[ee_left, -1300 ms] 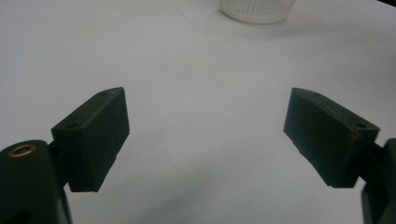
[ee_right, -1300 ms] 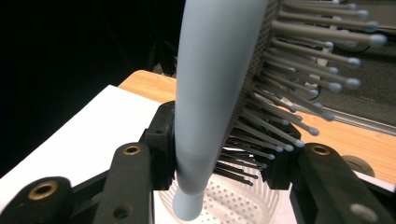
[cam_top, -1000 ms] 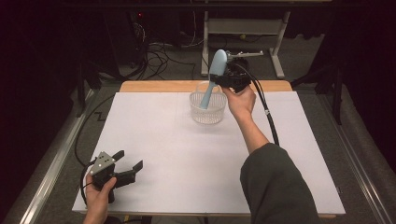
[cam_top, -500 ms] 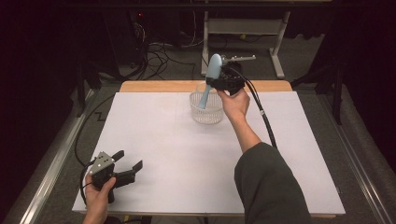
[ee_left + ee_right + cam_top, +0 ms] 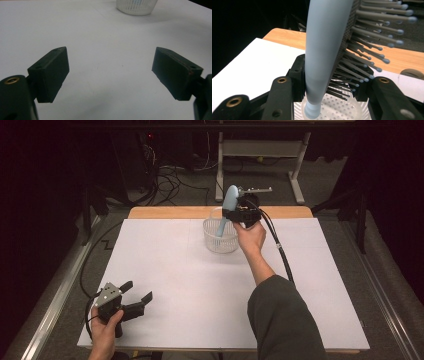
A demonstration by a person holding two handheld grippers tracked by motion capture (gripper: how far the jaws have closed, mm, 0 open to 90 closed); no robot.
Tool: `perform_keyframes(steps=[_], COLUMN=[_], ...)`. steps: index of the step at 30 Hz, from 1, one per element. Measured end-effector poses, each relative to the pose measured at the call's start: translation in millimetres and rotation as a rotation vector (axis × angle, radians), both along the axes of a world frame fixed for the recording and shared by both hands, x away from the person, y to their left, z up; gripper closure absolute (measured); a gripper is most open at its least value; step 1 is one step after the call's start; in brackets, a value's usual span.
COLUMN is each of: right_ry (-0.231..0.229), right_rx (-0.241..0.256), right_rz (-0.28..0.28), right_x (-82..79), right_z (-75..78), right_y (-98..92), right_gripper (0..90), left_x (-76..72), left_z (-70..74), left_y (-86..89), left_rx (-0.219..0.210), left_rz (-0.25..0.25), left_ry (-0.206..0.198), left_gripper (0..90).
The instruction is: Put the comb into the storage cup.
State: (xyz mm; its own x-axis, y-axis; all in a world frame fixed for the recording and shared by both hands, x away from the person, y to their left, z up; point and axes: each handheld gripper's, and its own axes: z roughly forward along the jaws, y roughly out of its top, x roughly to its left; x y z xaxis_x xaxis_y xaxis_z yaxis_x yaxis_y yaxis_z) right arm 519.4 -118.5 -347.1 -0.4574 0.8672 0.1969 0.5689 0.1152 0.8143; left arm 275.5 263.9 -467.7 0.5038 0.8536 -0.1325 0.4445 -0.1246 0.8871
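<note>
A light blue hairbrush [image 5: 228, 206] stands nearly upright with its handle down inside a clear plastic basket [image 5: 216, 241] at the far middle of the white table. My right gripper [image 5: 236, 213] is shut on the brush just above the basket. In the right gripper view the hairbrush [image 5: 325, 47] rises between the jaws, bristles to the right, over the basket [image 5: 342, 110]. My left gripper [image 5: 136, 295] rests open near the front left corner. In the left gripper view, my left gripper [image 5: 110, 72] has only bare table between its jaws, and the basket [image 5: 136, 6] sits far off.
The white table cover [image 5: 175, 285] has a wooden edge [image 5: 165, 212] at the back. Cables and a metal table frame [image 5: 260, 150] lie on the floor beyond. A rail [image 5: 50, 305] runs along the left side.
My right gripper has shifted left with the hairbrush, bringing its handle down into the basket. The left gripper has stayed put.
</note>
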Motion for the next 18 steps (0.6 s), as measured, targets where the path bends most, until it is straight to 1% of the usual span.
perform_keyframes(steps=[4,10,18], right_ry=[-0.001,0.001,-0.002], right_rx=[0.009,0.010,0.007], right_rz=[-0.001,-0.006,0.000], right_x=[-0.1,-0.6,-0.9], right_z=[-3.6,-5.5,-9.2], right_y=[0.2,-0.7,4.9], right_gripper=[55.8,55.5,55.2], left_x=[0.6,0.5,0.8], left_z=[-0.3,-0.4,-0.5], left_y=[-1.1,-1.0,-0.7], left_rx=[0.005,0.005,0.006], left_rz=[-0.003,-0.001,-0.001], left_ry=[0.003,0.004,0.004], left_gripper=[15.2,15.2,15.2])
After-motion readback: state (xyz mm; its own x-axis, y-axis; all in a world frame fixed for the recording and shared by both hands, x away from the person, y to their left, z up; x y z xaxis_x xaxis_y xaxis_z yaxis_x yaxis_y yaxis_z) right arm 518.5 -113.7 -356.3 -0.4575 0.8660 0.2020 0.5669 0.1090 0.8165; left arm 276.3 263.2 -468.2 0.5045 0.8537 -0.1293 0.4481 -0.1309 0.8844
